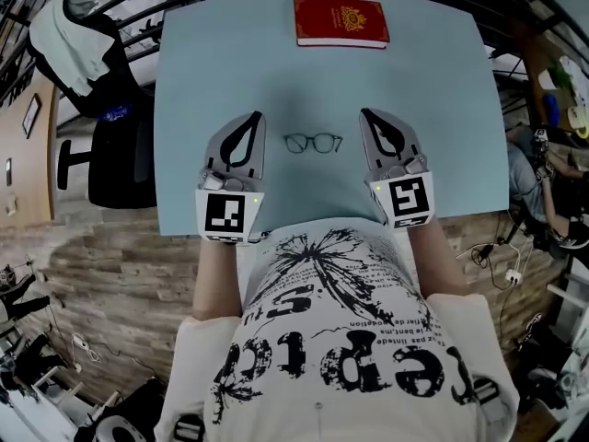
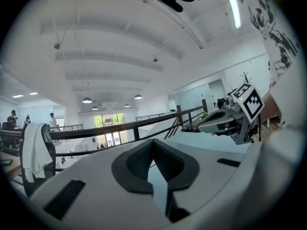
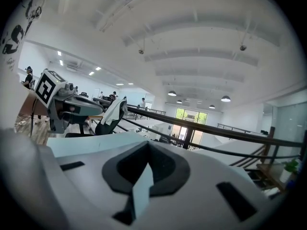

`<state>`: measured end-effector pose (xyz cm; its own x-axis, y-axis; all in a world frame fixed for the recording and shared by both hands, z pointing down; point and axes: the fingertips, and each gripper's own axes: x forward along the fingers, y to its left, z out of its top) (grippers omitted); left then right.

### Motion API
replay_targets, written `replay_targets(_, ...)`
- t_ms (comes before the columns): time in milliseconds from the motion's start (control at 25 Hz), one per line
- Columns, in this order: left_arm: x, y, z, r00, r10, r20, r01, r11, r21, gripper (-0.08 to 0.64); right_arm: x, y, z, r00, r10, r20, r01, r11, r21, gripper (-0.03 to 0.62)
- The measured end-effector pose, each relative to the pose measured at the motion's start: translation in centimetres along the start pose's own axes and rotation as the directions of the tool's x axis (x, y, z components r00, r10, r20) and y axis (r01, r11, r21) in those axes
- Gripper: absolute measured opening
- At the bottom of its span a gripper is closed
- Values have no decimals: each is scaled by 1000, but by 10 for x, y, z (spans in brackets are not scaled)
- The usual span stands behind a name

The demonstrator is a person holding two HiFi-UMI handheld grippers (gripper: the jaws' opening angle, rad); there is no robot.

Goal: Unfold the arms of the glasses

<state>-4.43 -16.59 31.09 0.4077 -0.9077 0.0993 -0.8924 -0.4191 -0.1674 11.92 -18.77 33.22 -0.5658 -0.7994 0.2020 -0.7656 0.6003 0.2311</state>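
Note:
A pair of thin dark-framed glasses (image 1: 313, 143) lies on the light blue table (image 1: 442, 109), lenses facing me, between my two grippers. The left gripper (image 1: 258, 116) rests just left of them, its jaws meeting at the tip with nothing between them. Just right of the glasses is the right gripper (image 1: 365, 112), likewise shut and empty. Neither touches the glasses. In the left gripper view the left gripper's (image 2: 153, 141) dark pads meet, and the right gripper (image 2: 230, 116) shows beyond. In the right gripper view the right gripper's (image 3: 147, 143) pads are also together. The glasses show in neither gripper view.
A red book (image 1: 340, 23) lies at the table's far edge. A black office chair (image 1: 120, 155) draped with a white garment (image 1: 69, 35) stands left of the table. Dark railings run round the table. My torso is at the near edge.

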Motion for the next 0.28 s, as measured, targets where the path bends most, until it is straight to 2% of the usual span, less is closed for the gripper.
replay_targets(280,3,0,2,1000,-2,10,2,1000,-10,18,0,-2,2,1000,7,19,-7,1000,0,8)
